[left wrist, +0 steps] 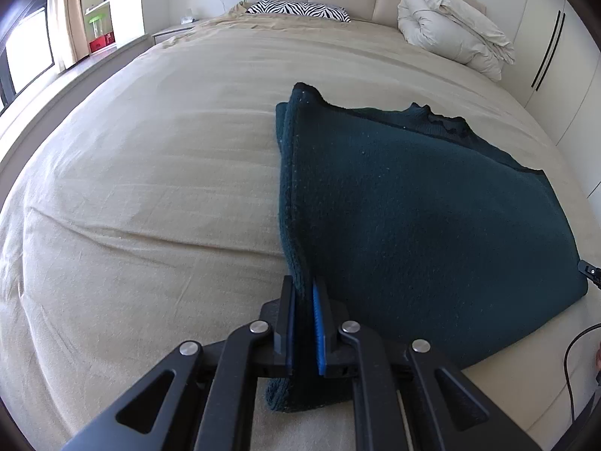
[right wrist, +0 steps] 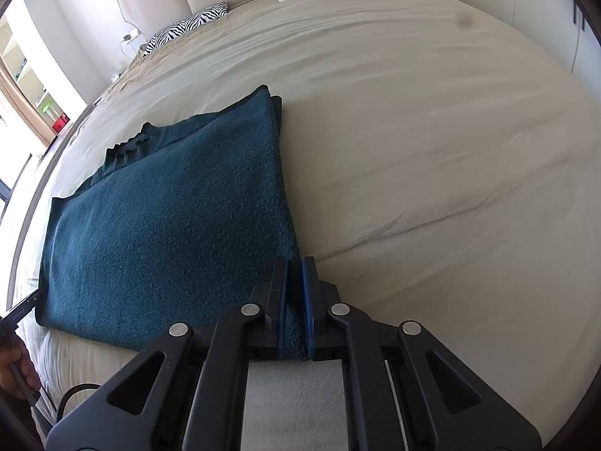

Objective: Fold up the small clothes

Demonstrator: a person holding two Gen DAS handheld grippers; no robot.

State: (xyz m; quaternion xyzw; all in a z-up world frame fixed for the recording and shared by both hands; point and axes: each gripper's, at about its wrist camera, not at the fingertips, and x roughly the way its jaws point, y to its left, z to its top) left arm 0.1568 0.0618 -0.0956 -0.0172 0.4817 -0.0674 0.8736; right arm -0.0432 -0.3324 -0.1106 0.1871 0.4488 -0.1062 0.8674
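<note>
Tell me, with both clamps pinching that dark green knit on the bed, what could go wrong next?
1. The left gripper bites a thick, layered edge of the green sweater; inner layers might slip out when lifted.
2. The right gripper holds only a thin corner, which may pull free.
3. Dragging could wrinkle the beige sheet underneath.

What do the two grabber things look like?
Both the left gripper and the right gripper are black, with angular linkage arms joined by round silver pins. Their flat fingers carry bright blue pads. A thin black cable curls nearby.
</note>
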